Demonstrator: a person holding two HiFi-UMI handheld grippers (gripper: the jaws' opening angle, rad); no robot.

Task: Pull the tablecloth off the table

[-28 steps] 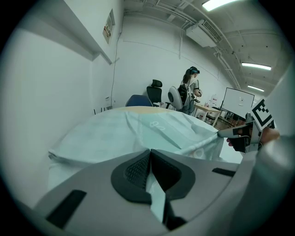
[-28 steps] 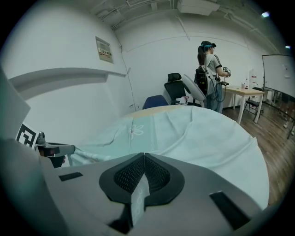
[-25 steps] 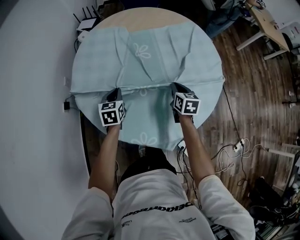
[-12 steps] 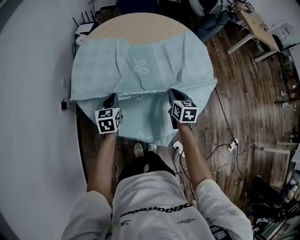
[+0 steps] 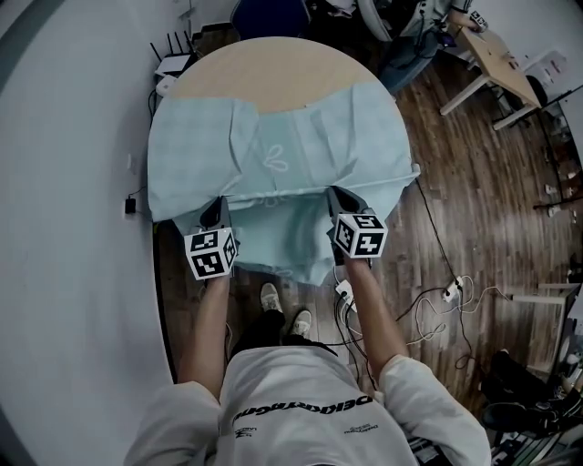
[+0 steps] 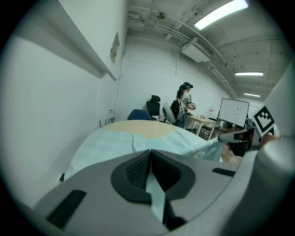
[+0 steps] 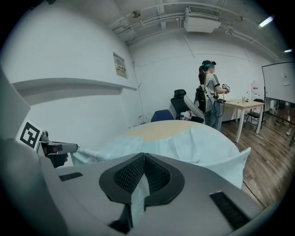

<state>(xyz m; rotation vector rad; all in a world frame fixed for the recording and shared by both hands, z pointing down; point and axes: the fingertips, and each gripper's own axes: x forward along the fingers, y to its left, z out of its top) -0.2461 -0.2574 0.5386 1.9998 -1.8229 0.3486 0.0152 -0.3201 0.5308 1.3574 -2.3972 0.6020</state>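
A light blue tablecloth (image 5: 282, 155) with a faint flower print covers the near part of a round wooden table (image 5: 264, 68). Its front hem hangs off the near edge, stretched between my two grippers. My left gripper (image 5: 217, 202) is shut on the tablecloth (image 6: 154, 196) at the hem's left. At the hem's right my right gripper (image 5: 335, 196) is shut on the tablecloth (image 7: 138, 196) too. A strip of cloth shows pinched between the pads in both gripper views. The far part of the tabletop is bare wood.
A white wall (image 5: 64, 227) runs close along the left. A blue chair (image 5: 269, 16) stands behind the table. A desk (image 5: 496, 55) is at the far right. Cables and a power strip (image 5: 451, 291) lie on the wooden floor. A person (image 7: 209, 92) stands far back.
Both grippers have drawn back toward me with the hem. The cloth has slid along the table, baring more wood at the far side.
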